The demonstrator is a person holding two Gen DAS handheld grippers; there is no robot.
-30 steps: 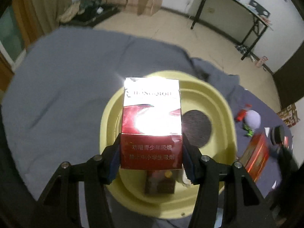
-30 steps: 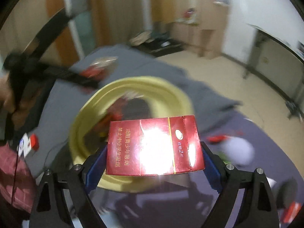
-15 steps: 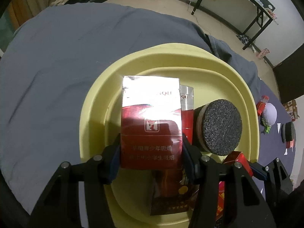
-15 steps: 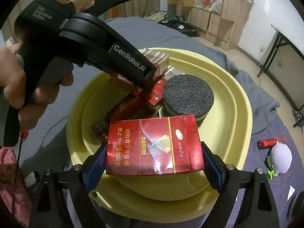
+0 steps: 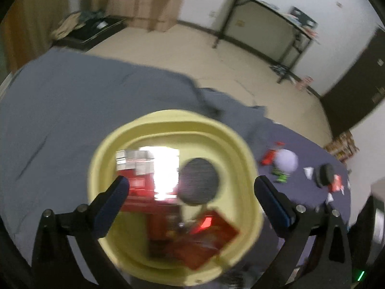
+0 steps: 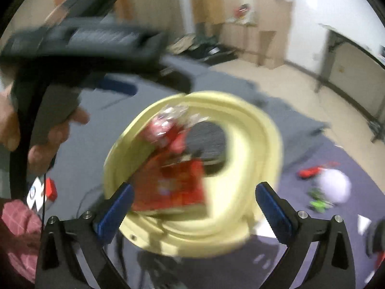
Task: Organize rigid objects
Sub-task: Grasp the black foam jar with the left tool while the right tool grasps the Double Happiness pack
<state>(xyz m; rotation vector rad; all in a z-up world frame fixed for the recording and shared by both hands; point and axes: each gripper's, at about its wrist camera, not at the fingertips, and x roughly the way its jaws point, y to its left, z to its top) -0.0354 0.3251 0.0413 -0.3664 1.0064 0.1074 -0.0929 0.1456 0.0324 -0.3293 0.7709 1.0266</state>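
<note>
Now both tools, left tool and right tool, gape wide, empty; both red packs released, lying in the yellow basin (frames blurry). Strays remain on the tabletop.

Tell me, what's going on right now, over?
Left gripper and right gripper open, empty. Red cigarette packs lie in round yellow plastic basin. Nothing blocking.
</note>
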